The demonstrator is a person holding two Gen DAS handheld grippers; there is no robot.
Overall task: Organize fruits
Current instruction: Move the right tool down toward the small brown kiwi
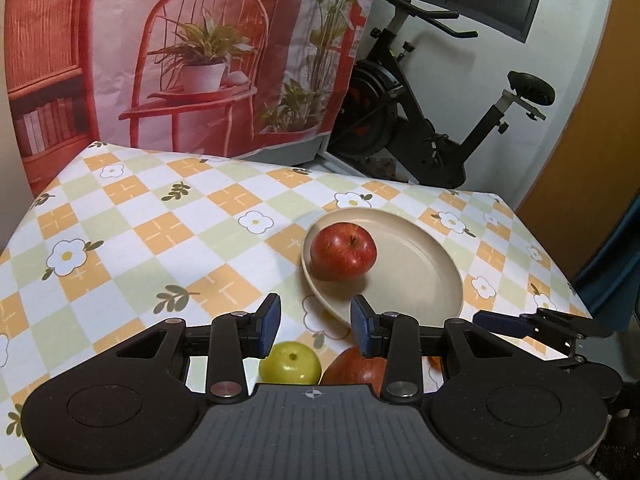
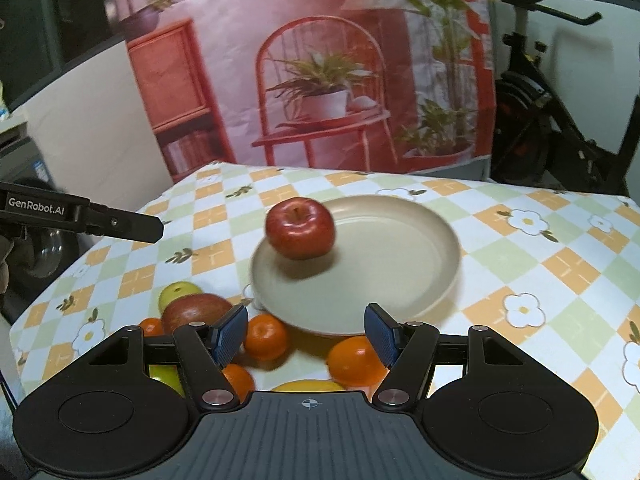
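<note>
Checked cloth over the table point(image 1: 160, 216), printed backdrop behind. I'm hovering both sets of tongs apart and empty: left gripper point(image 1: 315, 326), right gripper point(image 2: 307, 334). One apple point(image 2: 300, 227) is already sitting at the plate's point(image 2: 400, 264) left rim; the rest of the fruit is piling up by the near edge. I'm guessing an orange point(image 2: 355, 360) goes next, so I'm planning to straddle it squarely before squeezing.

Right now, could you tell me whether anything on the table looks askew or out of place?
Yes: the beige plate sits tilted, its near rim propped on the oranges. The red apple sits at the plate's left edge, off centre, so it might roll.
</note>
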